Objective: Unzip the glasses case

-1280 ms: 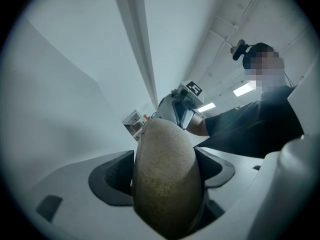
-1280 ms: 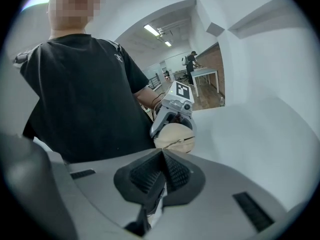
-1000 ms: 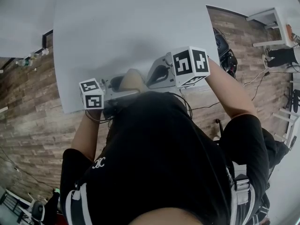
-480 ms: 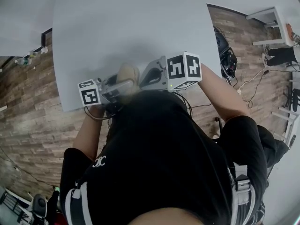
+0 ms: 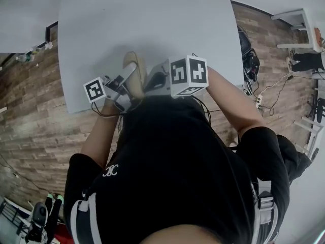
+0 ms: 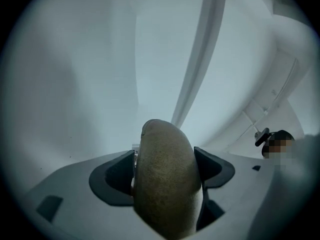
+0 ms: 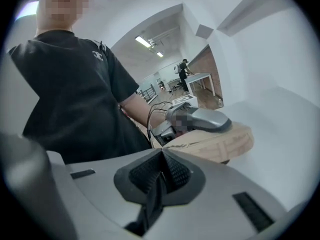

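Gripping glasses case (image 6: pixel 162 149): left tongs (image 6: pixel 165 168); right tongs (image 7: pixel 161 171) closed nearby; zipper indiscernible, case end cut off.

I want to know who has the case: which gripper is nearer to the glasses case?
Left. The left gripper has the glasses case clamped between its jaws. The right gripper, jaws together, sits just short of it, the case ahead of its tips.
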`<state>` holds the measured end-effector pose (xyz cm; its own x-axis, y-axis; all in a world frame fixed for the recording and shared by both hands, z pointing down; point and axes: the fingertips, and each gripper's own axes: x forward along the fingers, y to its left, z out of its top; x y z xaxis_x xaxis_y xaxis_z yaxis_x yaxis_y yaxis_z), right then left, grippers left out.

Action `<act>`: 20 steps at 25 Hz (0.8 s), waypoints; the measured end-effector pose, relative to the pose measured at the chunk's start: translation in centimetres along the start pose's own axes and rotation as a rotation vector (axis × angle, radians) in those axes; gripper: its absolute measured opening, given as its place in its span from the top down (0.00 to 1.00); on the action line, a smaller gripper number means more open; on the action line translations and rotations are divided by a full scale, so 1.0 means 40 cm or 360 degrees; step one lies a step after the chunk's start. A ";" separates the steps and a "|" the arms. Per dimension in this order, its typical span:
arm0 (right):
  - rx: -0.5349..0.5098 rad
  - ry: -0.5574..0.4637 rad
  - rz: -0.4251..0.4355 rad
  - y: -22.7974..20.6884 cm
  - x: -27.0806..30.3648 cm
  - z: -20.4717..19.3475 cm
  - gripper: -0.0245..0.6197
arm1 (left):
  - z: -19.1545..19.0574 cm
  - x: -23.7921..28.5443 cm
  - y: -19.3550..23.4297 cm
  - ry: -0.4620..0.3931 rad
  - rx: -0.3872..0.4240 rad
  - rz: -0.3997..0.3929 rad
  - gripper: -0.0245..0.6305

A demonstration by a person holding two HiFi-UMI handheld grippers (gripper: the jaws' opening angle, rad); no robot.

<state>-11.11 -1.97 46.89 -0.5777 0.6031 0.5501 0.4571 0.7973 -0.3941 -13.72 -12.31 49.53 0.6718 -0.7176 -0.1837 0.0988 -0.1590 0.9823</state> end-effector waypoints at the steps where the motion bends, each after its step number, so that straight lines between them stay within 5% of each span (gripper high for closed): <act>1: 0.0004 -0.0008 -0.0029 -0.009 -0.013 0.007 0.94 | 0.019 0.007 -0.006 -0.0026 0.0014 0.0010 0.39; 9: 0.0014 0.0065 -0.0255 -0.097 -0.066 -0.002 0.94 | 0.202 0.112 -0.014 -0.0247 -0.0001 0.0050 0.40; 14: 0.0043 -0.0002 -0.0455 -0.134 -0.118 0.013 0.94 | 0.232 0.142 -0.032 -0.0366 -0.0150 -0.0050 0.40; 20: 0.0047 0.0118 -0.0571 -0.120 -0.108 -0.023 0.94 | 0.254 0.122 -0.018 -0.0589 -0.0330 -0.0095 0.40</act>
<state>-10.17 -8.42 47.08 -0.6466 0.2825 0.7086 0.2140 0.9588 -0.1869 -17.94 -22.59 47.56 0.3554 -0.9122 -0.2037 0.3006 -0.0948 0.9490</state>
